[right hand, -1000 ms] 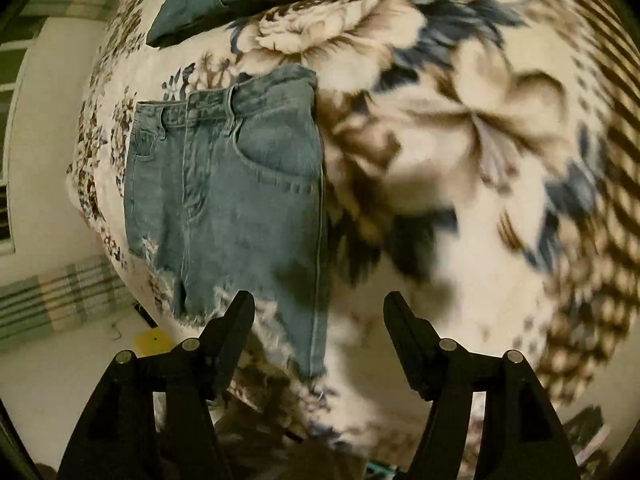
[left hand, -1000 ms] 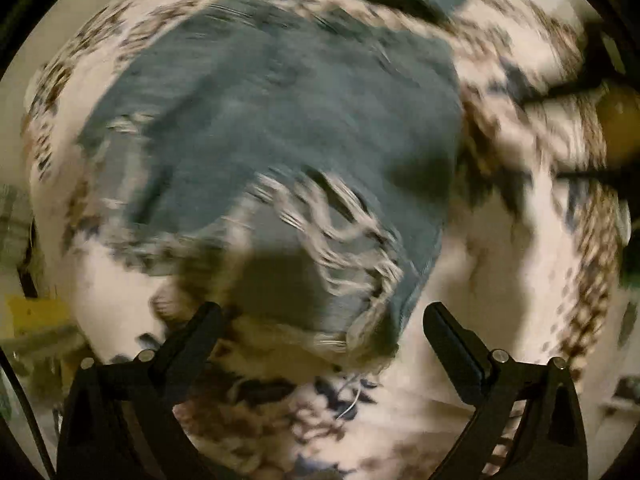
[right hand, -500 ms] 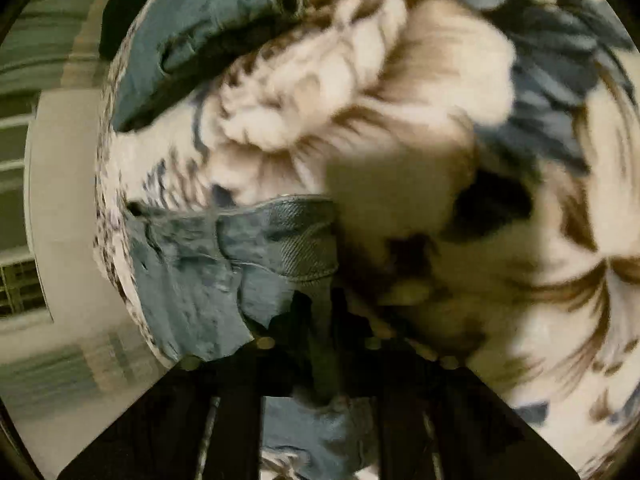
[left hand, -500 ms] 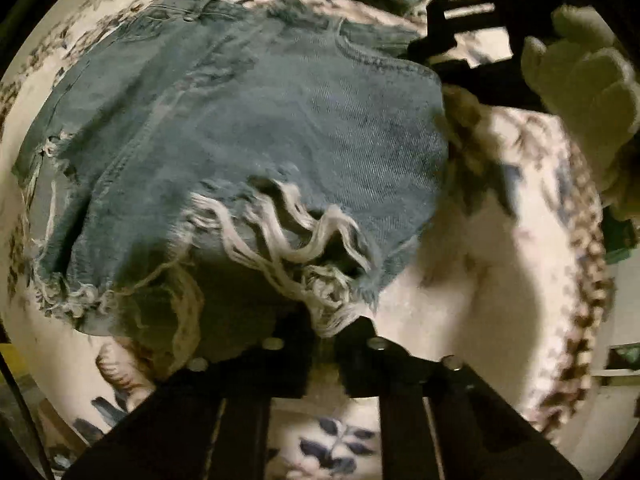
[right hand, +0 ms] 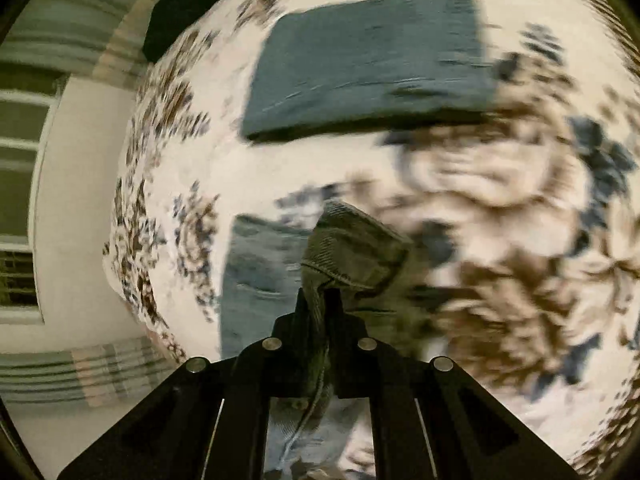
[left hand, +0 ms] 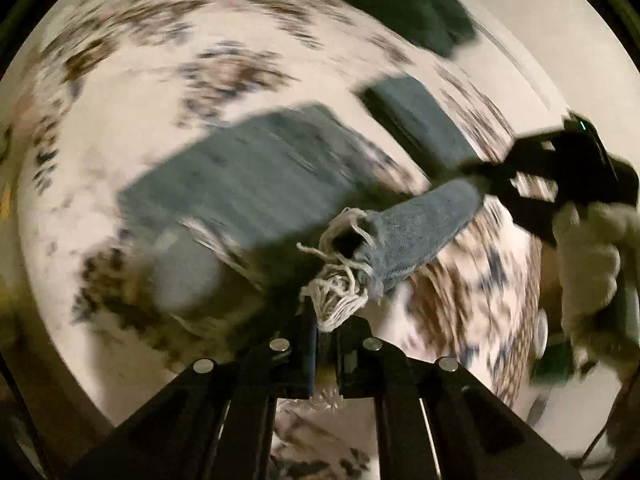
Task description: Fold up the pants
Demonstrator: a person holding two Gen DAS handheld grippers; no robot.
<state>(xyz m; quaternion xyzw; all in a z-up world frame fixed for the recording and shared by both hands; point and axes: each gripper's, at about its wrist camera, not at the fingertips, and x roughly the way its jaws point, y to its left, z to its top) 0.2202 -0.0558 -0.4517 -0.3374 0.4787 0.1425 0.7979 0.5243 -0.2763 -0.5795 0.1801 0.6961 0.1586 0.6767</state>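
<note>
The denim shorts (left hand: 256, 184) are being held up at two spots above the flowered bedspread (left hand: 132, 92). The jaws of the left gripper (left hand: 326, 320) are shut on the frayed white hem (left hand: 340, 292) of one leg, and the jaws of the right gripper (right hand: 320, 312) are shut on the waistband corner (right hand: 352, 252). In the left view, the right gripper (left hand: 548, 176) is being seen at about 3 o'clock, held by a gloved hand (left hand: 592, 264). A strip of denim is being pulled tight between the two grippers, while the rest of the shorts is lying flat on the bed toward 10 o'clock. The long side of the lifted edge is running from the hem at 6 o'clock up to the waist at 2 o'clock. Another folded denim piece (right hand: 368, 64) is being seen at 12 o'clock in the right view, well apart from the shorts. Both pictures are blurry. The hem could be lost, because only loose threads seem to be pinched, and these may slip or pull out. The fold could also be laid down crooked if one gripper is being moved faster than the other, so the edges would not be lined up.
</note>
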